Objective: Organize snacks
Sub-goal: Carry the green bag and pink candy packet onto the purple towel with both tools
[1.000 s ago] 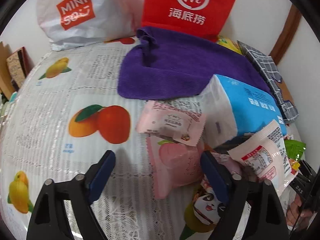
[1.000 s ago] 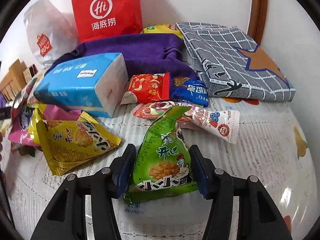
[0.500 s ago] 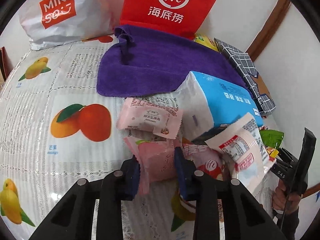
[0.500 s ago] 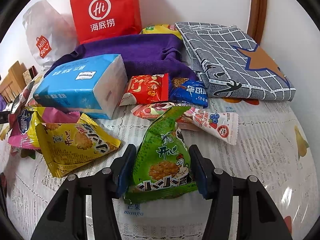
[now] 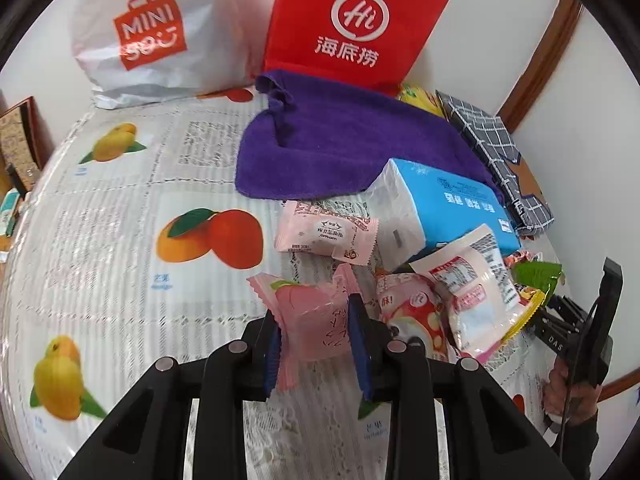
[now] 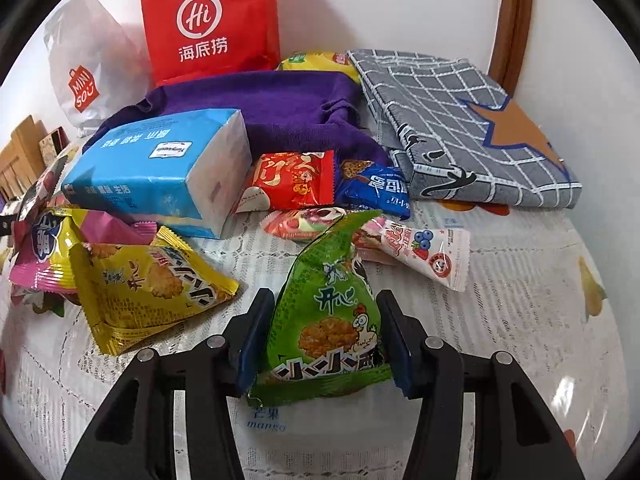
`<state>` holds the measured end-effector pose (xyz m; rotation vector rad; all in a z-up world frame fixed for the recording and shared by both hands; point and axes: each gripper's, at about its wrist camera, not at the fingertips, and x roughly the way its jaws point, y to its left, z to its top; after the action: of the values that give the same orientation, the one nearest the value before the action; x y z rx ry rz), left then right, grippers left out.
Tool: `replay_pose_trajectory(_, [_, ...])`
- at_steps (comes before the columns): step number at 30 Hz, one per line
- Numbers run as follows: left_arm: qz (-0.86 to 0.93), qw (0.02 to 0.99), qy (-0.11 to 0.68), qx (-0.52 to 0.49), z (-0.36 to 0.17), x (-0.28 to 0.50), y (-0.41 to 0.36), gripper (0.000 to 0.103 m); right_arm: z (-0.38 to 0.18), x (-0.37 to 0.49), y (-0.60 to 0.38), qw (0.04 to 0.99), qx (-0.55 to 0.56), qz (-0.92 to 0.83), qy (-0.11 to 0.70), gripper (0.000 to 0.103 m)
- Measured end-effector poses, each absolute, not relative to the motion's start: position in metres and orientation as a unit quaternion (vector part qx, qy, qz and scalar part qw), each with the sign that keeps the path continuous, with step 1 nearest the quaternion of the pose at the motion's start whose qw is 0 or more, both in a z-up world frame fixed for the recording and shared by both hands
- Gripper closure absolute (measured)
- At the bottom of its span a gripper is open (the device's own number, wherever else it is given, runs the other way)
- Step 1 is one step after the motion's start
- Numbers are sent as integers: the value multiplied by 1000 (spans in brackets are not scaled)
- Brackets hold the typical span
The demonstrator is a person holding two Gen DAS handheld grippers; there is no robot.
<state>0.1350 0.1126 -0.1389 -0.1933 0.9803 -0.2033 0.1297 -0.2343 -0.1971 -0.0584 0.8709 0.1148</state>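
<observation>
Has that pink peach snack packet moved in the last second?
Yes. The pink packet is now lifted off the tablecloth, shut in the left gripper.

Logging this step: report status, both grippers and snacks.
Left gripper shut on pink snack packet. Right gripper shut on green snack packet. Blue tissue pack amid remaining snacks.
</observation>
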Motion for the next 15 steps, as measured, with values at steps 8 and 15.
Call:
replay_pose_trajectory(8, [-91, 889, 440, -83, -107, 106, 99, 74, -177, 108, -243, 906, 17, 45, 420, 57])
replay_pose_trajectory(15, [-112, 897, 420, -80, -83, 85, 67, 74, -142, 92, -245, 909, 37, 60, 411, 57])
